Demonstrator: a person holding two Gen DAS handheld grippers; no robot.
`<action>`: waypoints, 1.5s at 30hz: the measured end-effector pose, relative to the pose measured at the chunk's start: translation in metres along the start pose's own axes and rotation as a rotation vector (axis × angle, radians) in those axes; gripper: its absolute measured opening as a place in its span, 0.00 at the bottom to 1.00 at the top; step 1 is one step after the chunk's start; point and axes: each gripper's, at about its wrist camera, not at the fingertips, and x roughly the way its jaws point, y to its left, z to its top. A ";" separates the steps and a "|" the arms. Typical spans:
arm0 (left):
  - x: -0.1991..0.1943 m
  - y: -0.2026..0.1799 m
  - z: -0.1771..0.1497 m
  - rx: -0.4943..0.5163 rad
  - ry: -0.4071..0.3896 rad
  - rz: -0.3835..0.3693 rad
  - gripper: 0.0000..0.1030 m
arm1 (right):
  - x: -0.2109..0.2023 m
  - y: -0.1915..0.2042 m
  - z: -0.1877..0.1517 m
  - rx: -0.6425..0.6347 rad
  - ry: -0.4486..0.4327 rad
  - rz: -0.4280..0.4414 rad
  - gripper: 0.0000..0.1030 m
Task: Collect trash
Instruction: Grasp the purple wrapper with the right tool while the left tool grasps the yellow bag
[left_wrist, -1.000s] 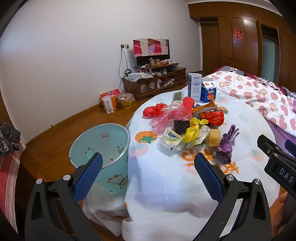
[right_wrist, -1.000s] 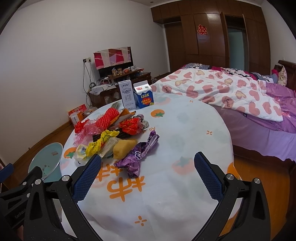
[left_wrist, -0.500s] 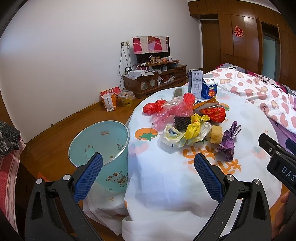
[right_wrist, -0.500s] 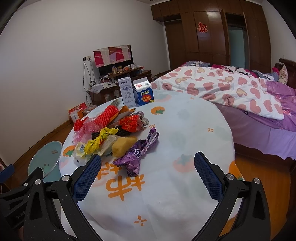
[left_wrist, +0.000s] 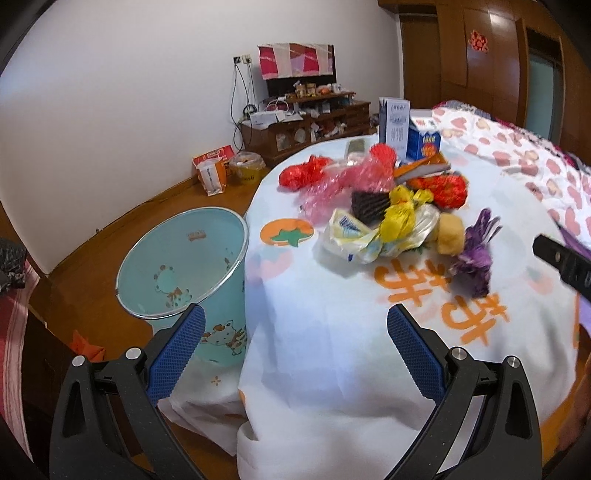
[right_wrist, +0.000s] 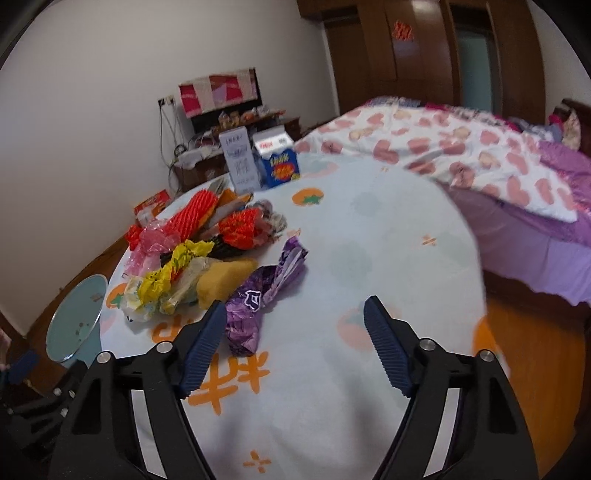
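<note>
A heap of trash lies on the round table with a white printed cloth (left_wrist: 332, 332): a purple wrapper (right_wrist: 255, 299) (left_wrist: 474, 254), a yellow sponge (right_wrist: 225, 277), yellow and white bags (left_wrist: 388, 221), red netting (right_wrist: 240, 229) and pink plastic (left_wrist: 343, 188). A light blue bin (left_wrist: 184, 262) stands on the floor left of the table. My left gripper (left_wrist: 293, 343) is open and empty over the table's near edge. My right gripper (right_wrist: 295, 325) is open and empty, its left finger (right_wrist: 205, 343) just short of the purple wrapper.
Two cartons (right_wrist: 258, 162) stand at the table's far side. A bed with a heart-print quilt (right_wrist: 461, 155) is to the right. A TV cabinet (left_wrist: 306, 125) and boxes (left_wrist: 212, 171) sit by the far wall.
Both grippers have moved forward toward the trash heap. The right gripper's jaws have narrowed somewhat and now sit close to the purple wrapper.
</note>
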 end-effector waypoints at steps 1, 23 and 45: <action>0.004 0.000 0.000 0.003 0.003 0.002 0.94 | 0.005 0.000 0.002 0.006 0.005 0.006 0.73; 0.059 -0.032 0.060 0.036 0.003 -0.173 0.82 | 0.072 -0.005 0.027 -0.064 0.141 0.115 0.27; 0.050 -0.061 0.081 0.047 -0.035 -0.298 0.29 | 0.055 -0.021 0.040 -0.070 0.048 0.058 0.27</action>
